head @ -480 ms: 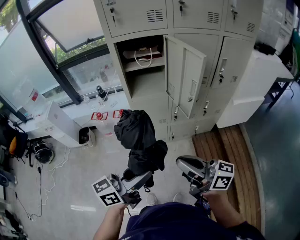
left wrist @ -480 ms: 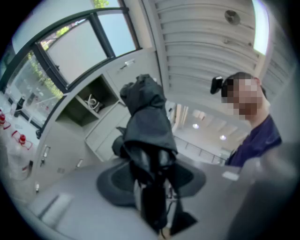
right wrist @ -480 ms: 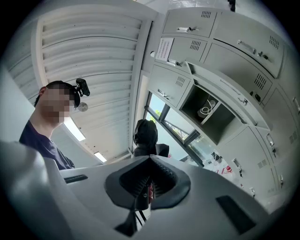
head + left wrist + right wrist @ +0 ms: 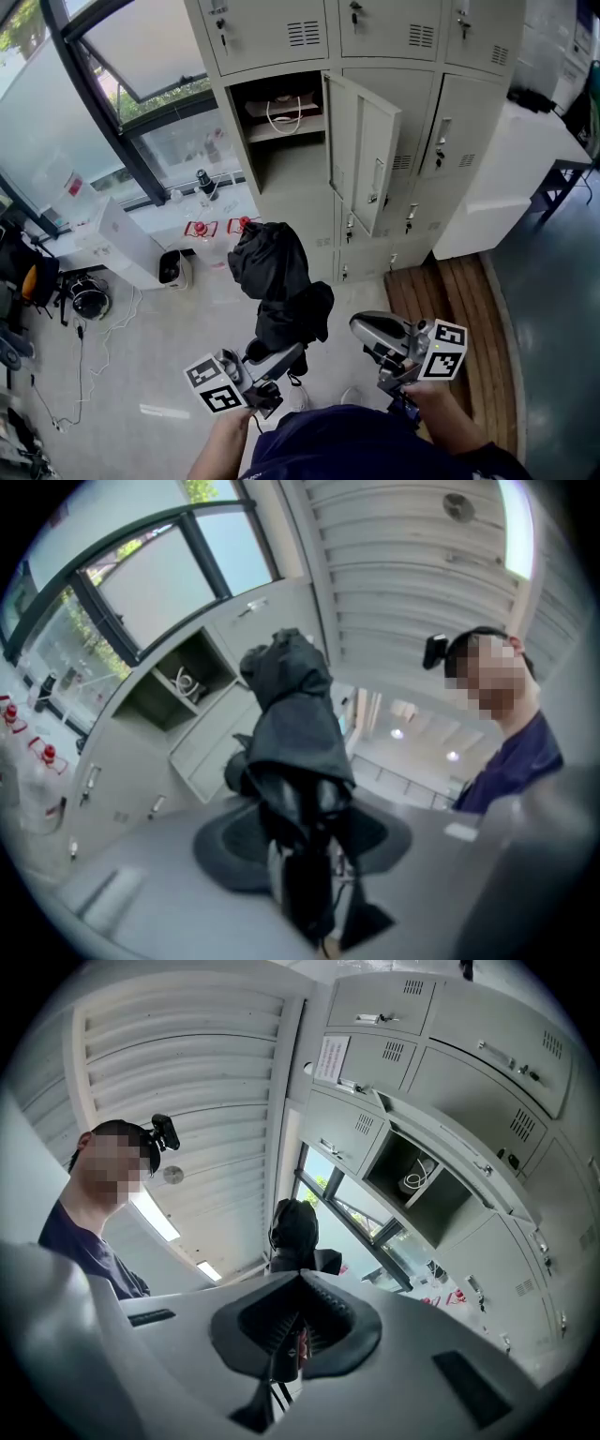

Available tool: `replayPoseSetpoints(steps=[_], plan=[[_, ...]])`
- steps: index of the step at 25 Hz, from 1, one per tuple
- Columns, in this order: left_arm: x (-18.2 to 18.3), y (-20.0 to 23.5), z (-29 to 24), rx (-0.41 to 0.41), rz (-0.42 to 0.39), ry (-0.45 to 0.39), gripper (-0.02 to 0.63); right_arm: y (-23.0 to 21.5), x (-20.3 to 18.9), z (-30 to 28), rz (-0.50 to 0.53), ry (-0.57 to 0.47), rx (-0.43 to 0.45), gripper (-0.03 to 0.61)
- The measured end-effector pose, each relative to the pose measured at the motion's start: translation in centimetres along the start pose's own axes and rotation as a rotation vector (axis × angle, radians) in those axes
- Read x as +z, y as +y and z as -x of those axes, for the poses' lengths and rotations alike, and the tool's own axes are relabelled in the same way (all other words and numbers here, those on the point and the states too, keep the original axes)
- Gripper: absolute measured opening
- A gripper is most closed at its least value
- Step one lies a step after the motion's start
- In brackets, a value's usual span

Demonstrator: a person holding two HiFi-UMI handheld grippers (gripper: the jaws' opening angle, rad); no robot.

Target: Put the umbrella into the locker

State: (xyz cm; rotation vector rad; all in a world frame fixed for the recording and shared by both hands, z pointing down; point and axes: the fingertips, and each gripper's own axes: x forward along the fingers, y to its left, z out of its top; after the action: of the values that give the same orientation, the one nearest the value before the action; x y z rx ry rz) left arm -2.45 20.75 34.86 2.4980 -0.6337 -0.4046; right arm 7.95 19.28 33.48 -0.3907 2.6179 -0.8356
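Jutting from the left claw (image 4: 289,356), the umbrella (image 4: 277,272) (black, bundled) sits clamped.

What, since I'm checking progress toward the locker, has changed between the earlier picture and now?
Nothing visibly changed. The left gripper still holds the black umbrella upright. The right gripper stays beside it. The open locker is still ahead and not yet reached. Only the head view's framing shifted very slightly.
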Motion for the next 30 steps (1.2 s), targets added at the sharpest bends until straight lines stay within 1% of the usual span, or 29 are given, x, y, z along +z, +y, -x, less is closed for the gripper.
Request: replayPoseSetpoints(steps=[6,10,13,17,21,25,28,30], plan=[[-0.7,-1.3,-1.3,0.030,-0.010,-0.016,0.179,0.9,0.5,2.0,-0.002,0.003,0.042,0.008],[-0.8,-2.2,-2.2,0.050,-0.026,-0.019,0.179,1.6,1.1,3.3,0.031,0.011,0.058,0.008],[-0.9,-2.5,-2.8,0.050,-0.010,-0.023,0.179,1.6,1.7,3.9,0.040,0.002,0.058,0.008],[-0.7,-1.9,-3.1,0.055,0.007,-0.017,0.179,1.0,1.9,4.2,0.027,-0.009,0.050,0.009],[-0.7,-0.3,-3.4,0.063,0.020,-0.009,0.179,-0.6,1.9,4.2,0.007,-0.011,0.022,0.008],[-0.2,2.6,-3.9,0.058,0.050,-0.005,0.179,-2.6,2.1,3.1,0.003,0.001,-0.003,0.008],[0.6,5.8,-4.7,0.053,0.070,-0.002,0.179,-4.3,2.5,1.4,0.027,0.023,-0.017,0.008],[1.3,8.4,-5.4,0.048,0.080,0.006,0.179,-5.7,3.2,-0.2,0.068,0.038,-0.030,0.008]])
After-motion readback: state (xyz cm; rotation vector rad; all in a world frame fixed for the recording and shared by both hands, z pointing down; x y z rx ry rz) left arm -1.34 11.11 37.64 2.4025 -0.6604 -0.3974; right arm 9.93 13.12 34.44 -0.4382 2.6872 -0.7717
